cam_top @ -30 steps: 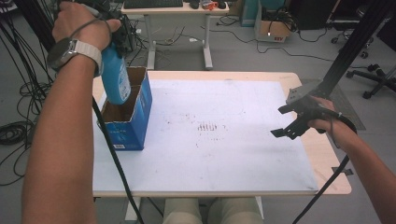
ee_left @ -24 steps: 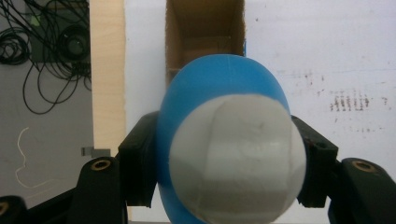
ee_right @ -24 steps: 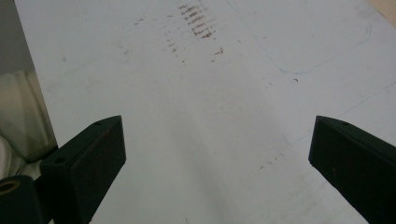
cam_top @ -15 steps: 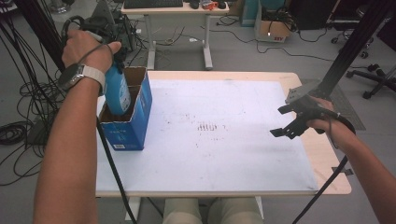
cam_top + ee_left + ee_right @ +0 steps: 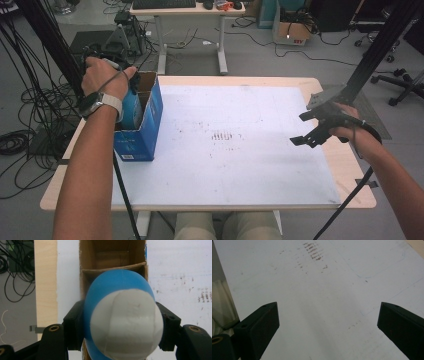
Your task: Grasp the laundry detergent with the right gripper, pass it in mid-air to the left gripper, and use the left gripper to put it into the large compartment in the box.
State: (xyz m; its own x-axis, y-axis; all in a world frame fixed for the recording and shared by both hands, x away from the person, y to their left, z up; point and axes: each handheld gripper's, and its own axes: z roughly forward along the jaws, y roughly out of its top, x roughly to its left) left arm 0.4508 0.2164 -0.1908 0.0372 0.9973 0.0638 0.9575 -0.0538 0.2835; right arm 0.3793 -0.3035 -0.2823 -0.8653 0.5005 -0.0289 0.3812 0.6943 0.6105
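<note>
The left gripper [image 5: 131, 85] is clenched on a blue bottle [image 5: 122, 315] with a white base, one jaw pressed against each side of it. In the left gripper view the white base faces the camera and the open cardboard box [image 5: 112, 255] lies straight ahead, its brown inner walls and a divider showing past the bottle. So the bottle's long axis runs along the gripper and points down into the box mouth. In the high view the bottle [image 5: 133, 111] hangs partly inside the blue box [image 5: 142, 132], which stands at the table's [image 5: 240, 150] left edge, its top flaps open. The coming move turns on this alignment: the box compartment sits directly below the bottle's far end, so a straight lowering along the bottle's axis should seat it, provided it clears the divider. The right gripper [image 5: 310, 131] hovers above the table's right side, well apart from the box, its jaws spread wide with nothing between them.
</note>
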